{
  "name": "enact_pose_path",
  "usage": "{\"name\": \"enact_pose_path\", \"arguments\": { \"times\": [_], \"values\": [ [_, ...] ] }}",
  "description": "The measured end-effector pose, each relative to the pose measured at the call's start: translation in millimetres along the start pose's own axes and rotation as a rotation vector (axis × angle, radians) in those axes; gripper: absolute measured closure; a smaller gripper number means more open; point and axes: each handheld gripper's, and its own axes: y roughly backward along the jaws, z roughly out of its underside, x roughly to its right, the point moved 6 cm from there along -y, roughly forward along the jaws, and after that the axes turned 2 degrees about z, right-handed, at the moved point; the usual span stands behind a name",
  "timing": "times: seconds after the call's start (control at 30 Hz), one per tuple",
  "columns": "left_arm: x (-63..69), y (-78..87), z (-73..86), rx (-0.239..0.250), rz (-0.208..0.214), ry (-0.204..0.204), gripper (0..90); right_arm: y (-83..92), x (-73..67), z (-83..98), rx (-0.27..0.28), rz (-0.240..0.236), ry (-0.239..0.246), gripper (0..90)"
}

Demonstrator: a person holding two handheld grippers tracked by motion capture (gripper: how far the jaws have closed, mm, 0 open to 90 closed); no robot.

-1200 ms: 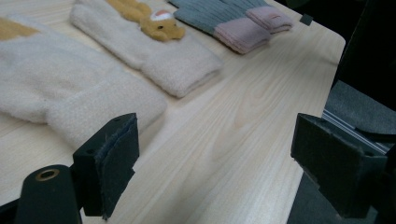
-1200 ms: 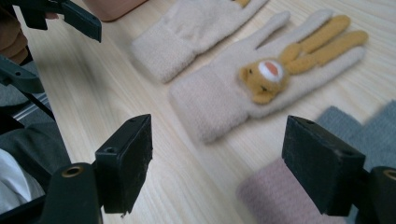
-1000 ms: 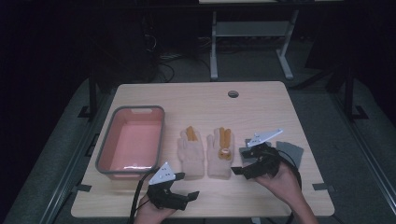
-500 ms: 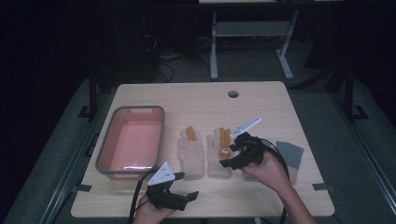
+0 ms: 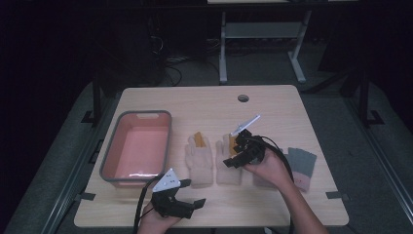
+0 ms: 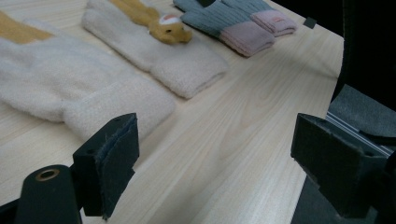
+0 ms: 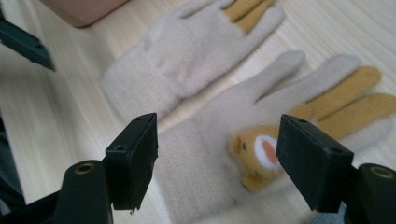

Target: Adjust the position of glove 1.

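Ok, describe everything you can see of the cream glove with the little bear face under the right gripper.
The cream knitted glove with the orange bear face lies flat on the pale wooden table, palm down, fingers pointing away from the person. It looks soft and fuzzy, with a ribbed cuff, two mustard-yellow fingers and a small raised bear head on its back. Its matching cream glove lies just beside it. The right gripper hovers over it, jaws open, not pressing it.
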Motion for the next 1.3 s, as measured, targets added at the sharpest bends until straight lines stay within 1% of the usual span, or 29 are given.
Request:
{"name": "enact_pose_path", "arguments": {
  "times": [0.03, 0.1, 0.17, 0.23, 0.27, 0.33, 0.37, 0.43, 0.53, 0.57, 0.67, 0.7, 0.73, 0.83, 0.93, 1.0, 1.13, 1.17, 1.3],
  "values": [
    [-0.7, 0.4, 0.2, -0.009, -0.001, -0.016, 15.6, -2.4, 1.5, 0.1, -0.006, 0.005, -0.001, 30.2],
    [-0.7, -0.1, 0.2, -0.009, -0.001, -0.013, 15.6, -7.0, 3.9, 0.1, -0.019, 0.01, -0.002, 30.5],
    [-0.8, -0.5, 1.0, -0.006, 0.001, -0.002, 15.6, -12.1, 7.6, 0.7, -0.033, 0.021, -0.002, 31.5],
    [-1.0, -0.7, 1.0, -0.005, 0.001, 0.003, 15.5, -16.3, 10.8, 1.7, -0.052, 0.03, -0.012, 32.1],
    [-1.0, -0.7, 1.0, -0.005, 0.001, 0.003, 15.6, -16.3, 10.8, 1.7, -0.052, 0.03, -0.012, 32.1],
    [-1.0, -0.1, 0.5, -0.004, 0.0, -0.004, 15.6, -21.9, 15.8, 4.1, -0.07, 0.042, -0.022, 33.9],
    [-0.8, -0.3, 0.5, -0.005, -0.004, -0.005, 15.6, -23.7, 17.3, 5.2, -0.078, 0.041, -0.032, 34.6],
    [-0.7, -1.2, 0.4, -0.007, -0.008, -0.005, 15.7, -27.0, 19.7, 7.3, -0.086, 0.045, -0.036, 37.3],
    [-1.2, -1.4, 0.8, -0.009, -0.005, 0.0, 15.7, -30.3, 20.9, 9.6, -0.094, 0.044, -0.042, 38.8],
    [-1.5, -1.6, 1.3, -0.008, -0.003, 0.004, 15.7, -34.7, 23.4, 12.1, -0.111, 0.045, -0.048, 40.9],
    [-1.7, -0.8, 1.0, -0.005, -0.005, 0.004, 15.7, -39.0, 26.7, 14.6, -0.123, 0.072, -0.049, 45.1],
    [-1.7, -0.8, 1.0, -0.005, -0.005, 0.004, 15.7, -39.0, 26.7, 14.6, -0.123, 0.072, -0.049, 45.1],
    [-1.4, -0.6, 0.6, -0.001, -0.005, 0.006, 15.7, -41.8, 28.3, 17.2, -0.136, 0.088, -0.051, 47.3],
    [-1.7, -0.7, 0.7, -0.003, -0.007, 0.006, 15.7, -42.2, 30.4, 18.3, -0.13, 0.09, -0.068, 50.4],
    [-1.8, -1.4, 1.9, -0.006, -0.004, 0.014, 15.7, -43.1, 31.6, 18.7, -0.135, 0.095, -0.066, 51.7],
    [-1.4, -1.5, 1.7, -0.004, -0.004, 0.011, 15.7, -44.3, 31.8, 19.5, -0.138, 0.101, -0.067, 52.2],
    [-0.2, -1.3, 1.3, -0.003, -0.006, 0.007, 15.7, -45.9, 30.8, 20.6, -0.15, 0.114, -0.055, 54.3],
    [0.0, -1.3, 1.0, -0.005, -0.007, 0.002, 15.7, -46.4, 29.4, 20.3, -0.156, 0.126, -0.049, 55.3],
    [-0.9, -0.9, 1.8, -0.004, -0.004, 0.008, 15.7, -46.1, 28.6, 19.2, -0.162, 0.138, -0.037, 57.8]
  ]
}}
